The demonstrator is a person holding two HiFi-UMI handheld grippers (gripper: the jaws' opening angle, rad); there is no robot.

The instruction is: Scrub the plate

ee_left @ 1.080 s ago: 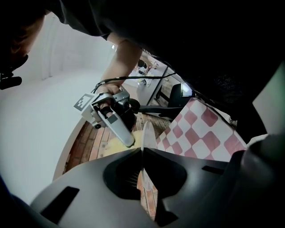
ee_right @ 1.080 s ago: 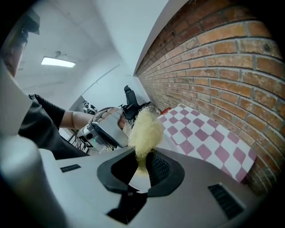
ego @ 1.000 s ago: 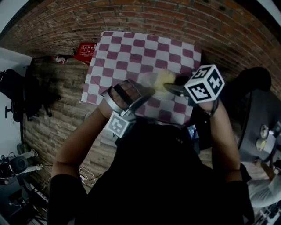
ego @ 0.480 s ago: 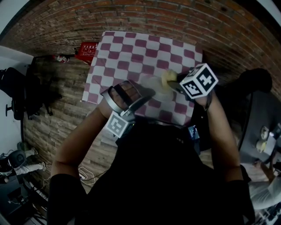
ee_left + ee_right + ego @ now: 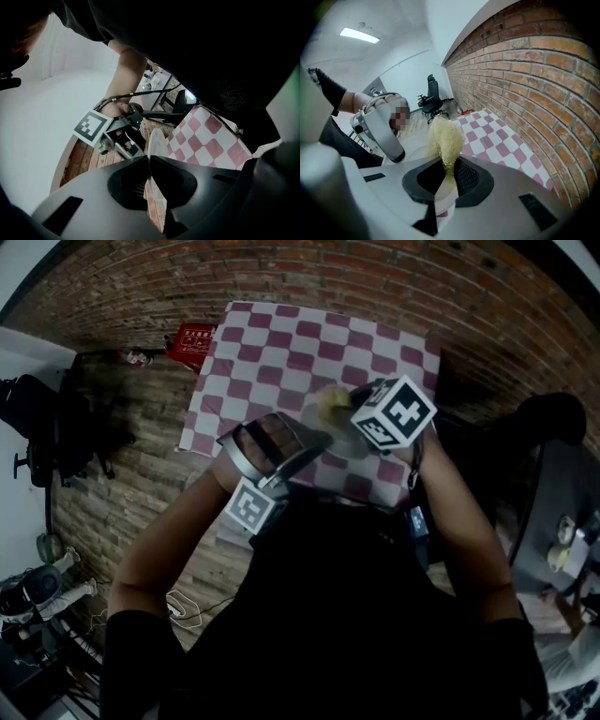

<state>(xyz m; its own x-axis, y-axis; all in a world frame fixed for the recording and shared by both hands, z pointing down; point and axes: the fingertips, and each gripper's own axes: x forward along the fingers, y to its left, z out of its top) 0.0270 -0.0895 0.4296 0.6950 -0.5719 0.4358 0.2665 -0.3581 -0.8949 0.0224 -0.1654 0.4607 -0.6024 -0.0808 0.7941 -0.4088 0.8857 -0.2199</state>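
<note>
Yellow fibre scrubber (image 5: 446,136) sat clamped in my right gripper (image 5: 448,165), close over the white plate (image 5: 157,140). My left gripper (image 5: 149,164) pinched the plate's near rim.

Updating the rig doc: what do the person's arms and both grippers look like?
Left gripper and right gripper: grey moulded bodies, black ribbed pads. Each bears a white cube with black square markers: left cube, right cube. A black cable runs by the right gripper. Bare forearms; black short sleeves.
</note>
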